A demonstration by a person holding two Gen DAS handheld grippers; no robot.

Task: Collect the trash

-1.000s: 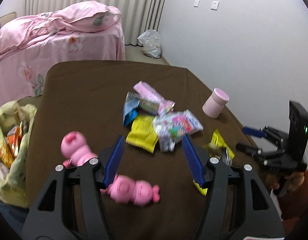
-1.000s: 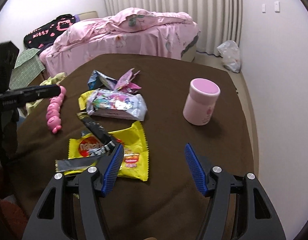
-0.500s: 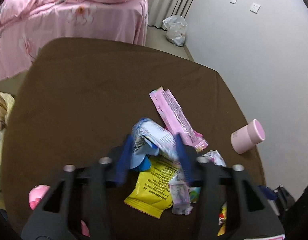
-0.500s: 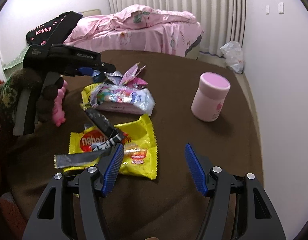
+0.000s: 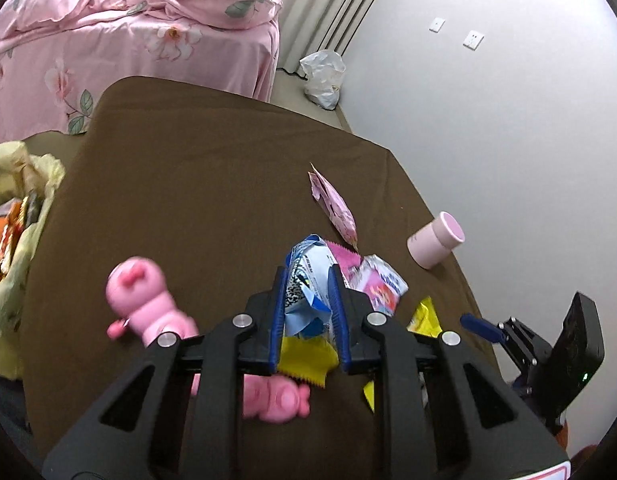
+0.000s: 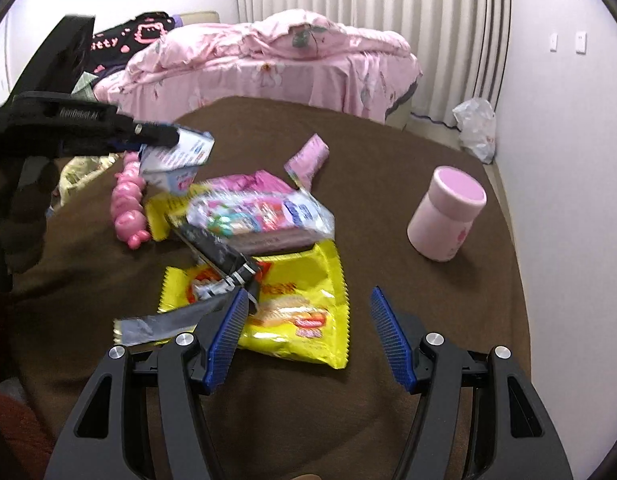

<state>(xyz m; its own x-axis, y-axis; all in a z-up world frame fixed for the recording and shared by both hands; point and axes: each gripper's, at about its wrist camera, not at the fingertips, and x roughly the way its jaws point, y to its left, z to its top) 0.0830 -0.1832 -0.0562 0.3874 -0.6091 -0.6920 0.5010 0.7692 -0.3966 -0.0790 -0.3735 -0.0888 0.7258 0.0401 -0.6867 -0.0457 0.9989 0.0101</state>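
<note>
A brown cloth-covered table point(image 6: 408, 420) fills the middle and lower part of both views, and a bed with pink floral bedding point(image 5: 120, 40) is seen at the upper left of the left wrist view. A yellow-green bag point(image 5: 12, 248) holding wrappers is seen at the left edge of that view, beside the table.

The trash is gathered in a loose pile at the centre of the table. A large yellow snack packet point(image 6: 296, 304) lies at the lower centre of the right wrist view, partly overlapped by a dark wrapper point(image 6: 216, 252) and topped by a clear multicoloured packet point(image 6: 260, 216). A pink wrapper point(image 6: 308, 156) lies beyond the pile.

A pink lidded cup point(image 6: 446, 212) stands upright at the right, well apart from the pile. A pink segmented toy point(image 6: 128, 208) lies at the left of the pile.

The left gripper point(image 5: 306, 276) has just been closing, and a blue-and-white wrapper point(image 5: 308, 280) is pinched between its narrow jaws, lifted clear of the pile. The right gripper point(image 6: 304, 304) is held with jaws wide over the yellow packet, with nothing gripped.
</note>
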